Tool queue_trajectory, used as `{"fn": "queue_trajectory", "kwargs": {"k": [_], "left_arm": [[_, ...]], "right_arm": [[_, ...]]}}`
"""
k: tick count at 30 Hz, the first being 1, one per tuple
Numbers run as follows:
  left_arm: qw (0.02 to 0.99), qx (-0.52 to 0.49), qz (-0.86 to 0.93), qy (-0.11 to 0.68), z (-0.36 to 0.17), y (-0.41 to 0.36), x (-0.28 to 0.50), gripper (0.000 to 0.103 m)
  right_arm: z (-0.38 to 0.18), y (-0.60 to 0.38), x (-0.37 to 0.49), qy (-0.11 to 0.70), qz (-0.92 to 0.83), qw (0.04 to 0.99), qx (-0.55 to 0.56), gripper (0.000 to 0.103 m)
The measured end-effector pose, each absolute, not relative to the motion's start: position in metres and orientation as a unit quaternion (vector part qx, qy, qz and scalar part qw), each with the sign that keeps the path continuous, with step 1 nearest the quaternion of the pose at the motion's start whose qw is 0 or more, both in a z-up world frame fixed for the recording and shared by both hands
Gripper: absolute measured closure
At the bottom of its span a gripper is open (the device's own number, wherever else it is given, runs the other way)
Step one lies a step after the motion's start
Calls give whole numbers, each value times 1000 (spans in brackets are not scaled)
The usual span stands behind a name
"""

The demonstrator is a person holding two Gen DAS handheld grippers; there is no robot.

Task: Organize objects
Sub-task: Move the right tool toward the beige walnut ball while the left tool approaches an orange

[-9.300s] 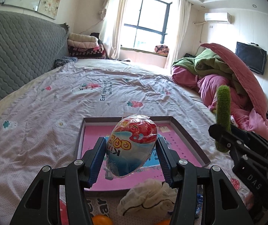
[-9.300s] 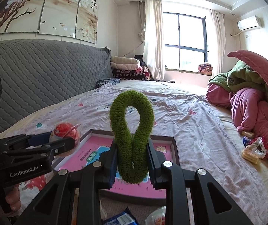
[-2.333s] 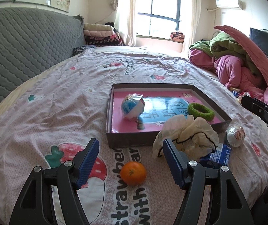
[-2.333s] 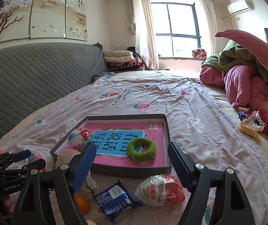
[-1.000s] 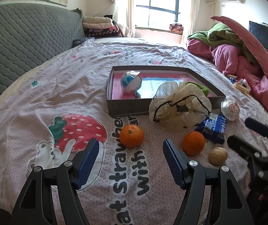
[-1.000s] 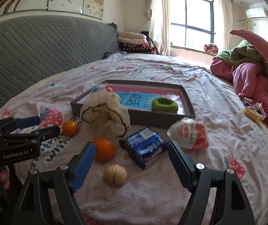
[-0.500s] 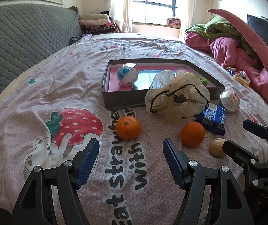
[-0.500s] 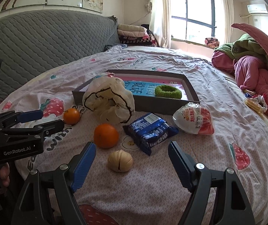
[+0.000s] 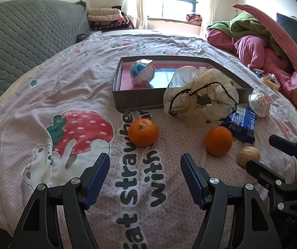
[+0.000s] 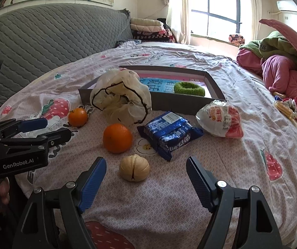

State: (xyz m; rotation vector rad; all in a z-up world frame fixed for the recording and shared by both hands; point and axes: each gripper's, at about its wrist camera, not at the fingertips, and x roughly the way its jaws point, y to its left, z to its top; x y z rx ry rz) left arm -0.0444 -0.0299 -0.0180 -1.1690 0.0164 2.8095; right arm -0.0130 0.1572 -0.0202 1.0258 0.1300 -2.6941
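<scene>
A shallow grey box (image 9: 136, 101) (image 10: 181, 102) with a pink floor lies on the bed; in it sit a blue-and-white wrapped egg (image 9: 142, 73) and a green fuzzy ring (image 10: 189, 88). In front of the box lie a crumpled white pouch (image 9: 200, 97) (image 10: 121, 97), two oranges (image 9: 142, 132) (image 9: 218, 140), a walnut (image 10: 134, 167), a blue snack pack (image 10: 169, 133) and a red-and-white wrapped egg (image 10: 221, 119). My left gripper (image 9: 145, 176) is open and empty, just short of the left orange. My right gripper (image 10: 146, 179) is open and empty, the walnut close ahead of its fingertips.
A grey quilted headboard (image 10: 44, 35) runs along the left. Pink and green bedding (image 9: 262, 41) is piled at the right with small snack wrappers (image 10: 285, 105) beside it. Folded blankets (image 9: 106, 18) are stacked by the window. The strawberry-print sheet (image 9: 65, 83) stretches left of the box.
Both grippers have tilted a little further down, so the oranges and walnut sit slightly higher in view. Both stay open and empty; nothing on the bed has moved.
</scene>
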Motion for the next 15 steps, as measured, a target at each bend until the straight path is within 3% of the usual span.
{"fn": "queue_trajectory", "kwargs": {"k": [7, 15], "left_arm": [[43, -388, 921, -1, -22, -33, -55, 31], [28, -392, 920, -7, -27, -39, -69, 31]], "right_arm": [[-25, 158, -17, 35, -921, 129, 365, 25], [-31, 160, -23, 27, -917, 127, 377, 34]]}}
